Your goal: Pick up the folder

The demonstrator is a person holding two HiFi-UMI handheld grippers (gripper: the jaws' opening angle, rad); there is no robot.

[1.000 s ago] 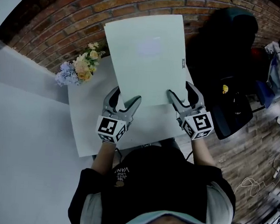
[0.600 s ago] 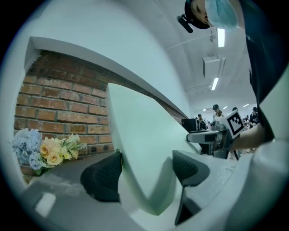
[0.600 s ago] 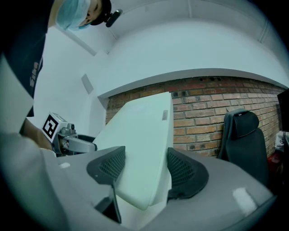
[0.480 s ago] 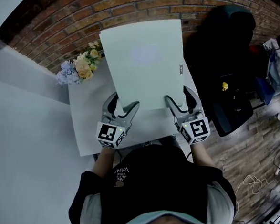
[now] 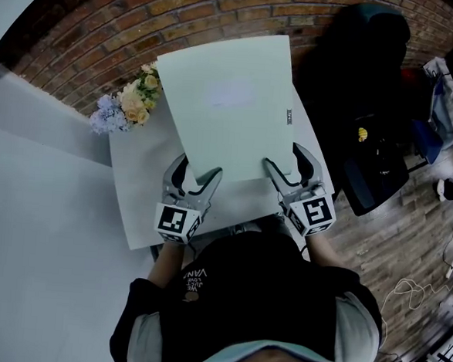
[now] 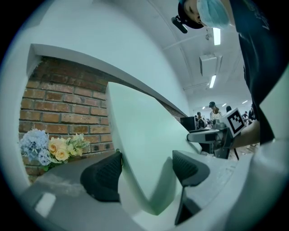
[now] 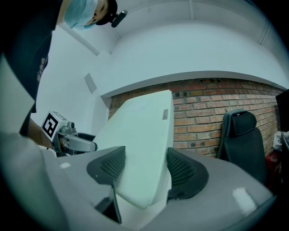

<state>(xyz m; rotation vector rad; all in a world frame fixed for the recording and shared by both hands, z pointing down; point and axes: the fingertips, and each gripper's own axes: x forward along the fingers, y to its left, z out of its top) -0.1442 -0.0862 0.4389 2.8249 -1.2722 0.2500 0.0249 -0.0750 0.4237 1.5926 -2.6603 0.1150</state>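
Observation:
A large pale green folder [image 5: 228,99] is held tilted above the white table [image 5: 132,208], with a small label near its right edge. My left gripper [image 5: 199,169] is shut on its lower left corner, and my right gripper [image 5: 284,157] is shut on its lower right corner. In the left gripper view the folder [image 6: 140,153] slants between the jaws of the left gripper [image 6: 146,171], with its back against the left pad [image 6: 104,176]. In the right gripper view the folder [image 7: 144,149] fills the space between the pads of the right gripper [image 7: 145,170].
A bunch of pale flowers [image 5: 127,104] lies at the table's far left corner against the brick wall [image 5: 82,35]. A black office chair [image 5: 366,62] and a dark bag [image 5: 374,171] stand on the wooden floor to the right. The person's body is close behind the table's near edge.
Both grippers and the folder have shifted a little to the left and toward the person in the head view. The grip looks the same.

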